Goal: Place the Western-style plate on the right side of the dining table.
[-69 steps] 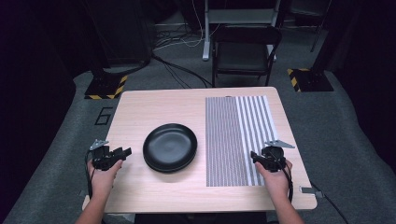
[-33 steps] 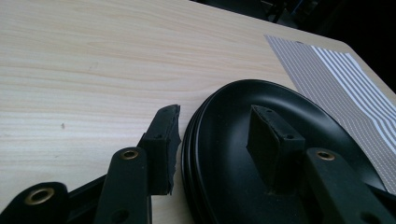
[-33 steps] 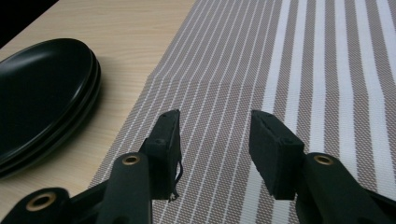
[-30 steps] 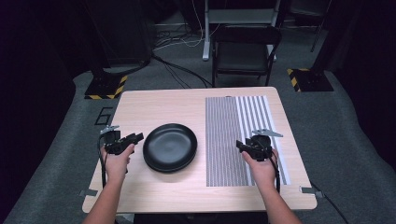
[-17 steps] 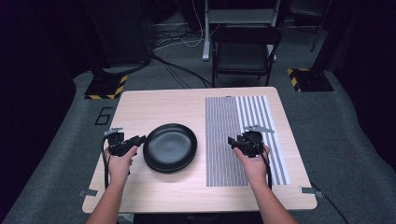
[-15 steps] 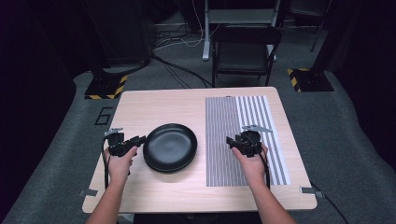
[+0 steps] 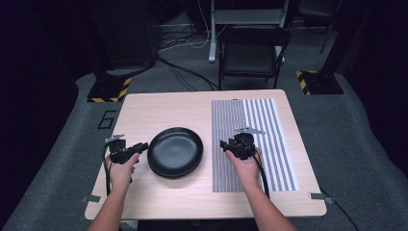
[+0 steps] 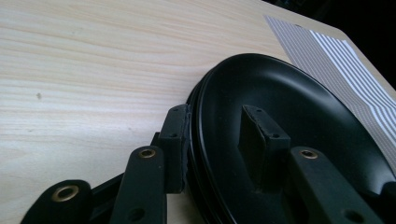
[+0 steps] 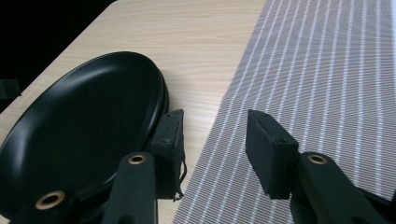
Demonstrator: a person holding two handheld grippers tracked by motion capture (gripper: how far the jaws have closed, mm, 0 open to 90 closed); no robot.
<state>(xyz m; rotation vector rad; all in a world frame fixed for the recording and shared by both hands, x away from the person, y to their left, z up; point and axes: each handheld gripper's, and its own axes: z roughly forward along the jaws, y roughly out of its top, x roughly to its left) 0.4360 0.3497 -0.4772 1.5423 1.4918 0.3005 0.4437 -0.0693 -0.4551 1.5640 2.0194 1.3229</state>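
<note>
While the left tongs straddle the plate rim at its left edge, one jaw sits outside against the rim and the other stands inside over the dish; jaws have just been closing, a gap shows at the inner pad, so no clamp yet. In the high view the left tongs sit at the plate's left side, hand behind them.

Right tongs are part open with nothing between the jaws; they've just narrowed slightly. Left jaw sits just beside the plate's right rim, right jaw over the striped mat. In the high view the right tongs sit at the mat's left edge, near the plate but apart from it.

Plate looks like a stack of two black ones, judging by the doubled rim in the left gripper view. It lies flat on the worktop, left of centre, between both tongs. Mat covers the right half of the worktop.
</note>
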